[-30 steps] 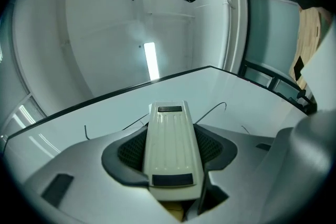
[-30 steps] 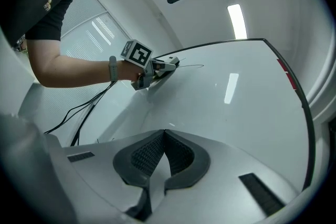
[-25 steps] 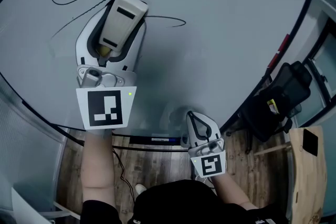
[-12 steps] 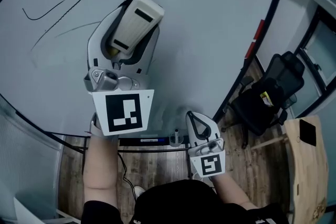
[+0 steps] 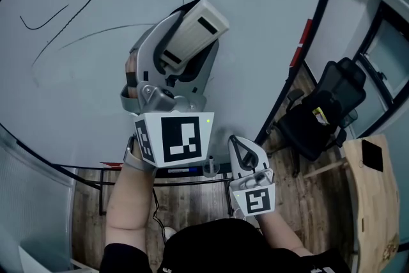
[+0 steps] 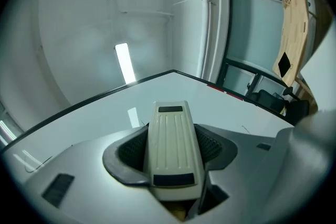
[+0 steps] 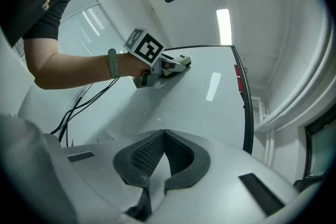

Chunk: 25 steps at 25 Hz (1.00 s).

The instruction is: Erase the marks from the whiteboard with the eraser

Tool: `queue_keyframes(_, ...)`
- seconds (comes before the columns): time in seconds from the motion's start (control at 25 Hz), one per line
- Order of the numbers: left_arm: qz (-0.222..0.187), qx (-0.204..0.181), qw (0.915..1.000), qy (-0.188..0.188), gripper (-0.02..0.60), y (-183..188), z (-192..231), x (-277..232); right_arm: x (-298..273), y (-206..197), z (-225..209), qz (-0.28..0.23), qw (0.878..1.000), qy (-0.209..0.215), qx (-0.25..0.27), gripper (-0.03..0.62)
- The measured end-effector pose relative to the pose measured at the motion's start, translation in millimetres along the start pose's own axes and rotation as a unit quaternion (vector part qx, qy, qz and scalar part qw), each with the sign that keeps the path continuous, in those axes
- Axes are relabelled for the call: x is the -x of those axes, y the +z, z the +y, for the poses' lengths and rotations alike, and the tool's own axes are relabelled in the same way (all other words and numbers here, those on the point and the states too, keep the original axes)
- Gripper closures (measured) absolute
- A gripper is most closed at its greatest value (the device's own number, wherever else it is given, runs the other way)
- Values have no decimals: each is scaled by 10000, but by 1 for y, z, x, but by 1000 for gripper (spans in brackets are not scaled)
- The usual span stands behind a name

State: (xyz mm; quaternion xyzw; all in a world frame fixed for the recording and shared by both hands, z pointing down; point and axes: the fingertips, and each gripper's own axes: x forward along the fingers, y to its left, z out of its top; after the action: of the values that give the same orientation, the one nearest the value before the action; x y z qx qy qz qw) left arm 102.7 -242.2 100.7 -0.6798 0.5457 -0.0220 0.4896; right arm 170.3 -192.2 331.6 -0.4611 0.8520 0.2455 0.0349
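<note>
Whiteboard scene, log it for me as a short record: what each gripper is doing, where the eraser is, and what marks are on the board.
left gripper: shut on the eraser, up at the middle of the whiteboard
right gripper: shut, nothing between its jaws, low near the board's lower edge
eraser position: to the right of the marks, not over them
marks: thin dark strokes on the board's upper left
task status: marks not yet erased
</note>
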Motion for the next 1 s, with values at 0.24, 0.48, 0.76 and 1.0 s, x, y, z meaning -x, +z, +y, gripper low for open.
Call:
queue_keyframes(0.24, -49, 135, 9992, 370, 316, -2, 38, 11, -4, 7, 12, -13, 10000, -10, 28, 566)
queue_keyframes(0.48, 43, 407, 9974, 596, 316, -28, 90, 42, -20, 16, 44, -15, 9998, 183, -19, 566)
queue_keyframes(0.76, 103, 836, 9926, 872, 316, -74, 153, 88, -54, 28, 110, -50, 9979, 635, -117, 566)
queue_keyframes(1.0, 130, 1385, 9830, 1195, 316, -114, 209, 129, -83, 39, 158, -129, 9958, 887, -160, 566)
